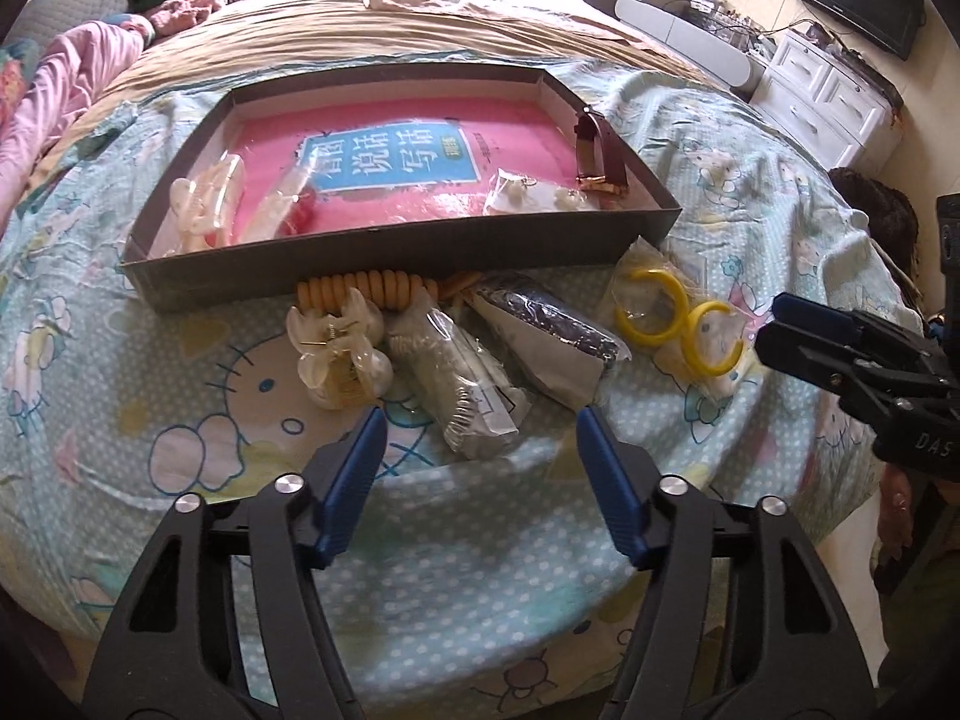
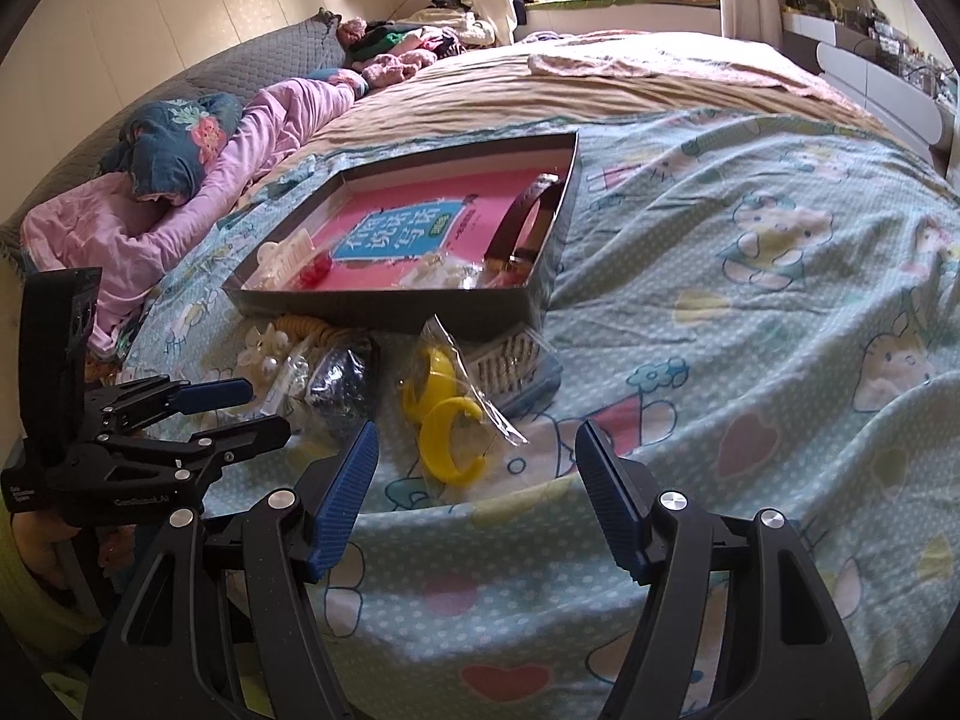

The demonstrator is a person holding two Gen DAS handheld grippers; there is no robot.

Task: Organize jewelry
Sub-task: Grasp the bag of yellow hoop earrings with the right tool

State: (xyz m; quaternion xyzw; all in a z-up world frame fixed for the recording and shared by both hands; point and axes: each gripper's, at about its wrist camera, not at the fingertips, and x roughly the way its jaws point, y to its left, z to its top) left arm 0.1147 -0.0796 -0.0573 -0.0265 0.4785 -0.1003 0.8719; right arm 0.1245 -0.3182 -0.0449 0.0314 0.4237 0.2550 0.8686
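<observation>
Both claws hang open and empty over the bed: left claw (image 1: 480, 420) lined up on the clear-wrapped pale packet (image 1: 462, 384), right claw (image 2: 477, 441) near the bagged yellow plastic hoop earrings (image 2: 441, 414), probably headed into the shallow grey cardboard tray (image 1: 384, 255).

Crowded strip before the tray (image 1: 384, 252)

Packets and clips press against the tray's near wall; you find bare bedspread (image 2: 750, 312) right of the tray.

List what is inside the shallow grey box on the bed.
The box holds a pink book, a pale hair claw, a brown strap and bagged white pieces. Whatever lies under the book is hidden.
</observation>
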